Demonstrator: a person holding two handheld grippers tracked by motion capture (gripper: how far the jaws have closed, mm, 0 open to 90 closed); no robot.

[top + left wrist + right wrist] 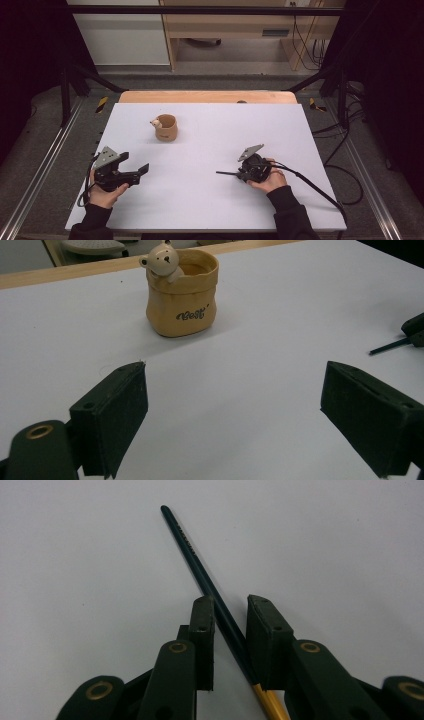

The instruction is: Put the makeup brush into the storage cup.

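On a white rectangular tabletop (210,200) a person holds a black two-jaw gripper in each hand.

The right gripper (239,174), at the right of the high view, lies low over the table with its jaws pointing toward the table's left. Between them runs a slim dark green pencil with a yellow lower section (210,587); its dark tip juts out beyond the jaws (223,173). In the right gripper view (231,617) the jaws stand nearly together around the pencil: the shaft passes diagonally through the gap, close against the left pad (204,625) and reaching the right one lower down. Whether both pads press on it cannot be told. The pencil appears to lie on the table surface.

The left gripper (142,170), at the left of the high view, is held just above the table near its near left corner, jaws spread wide with nothing between them. In the left gripper view (235,410) the two black pads (117,415) stand far apart over bare tabletop.

Well beyond the left gripper stands a tan ceramic sack-shaped pot with a small white bear figure on its rim and dark lettering on its side (182,295), upright in the far left-centre of the table (165,128), apart from both grippers.

A pale wooden strip (207,96) borders the far edge.
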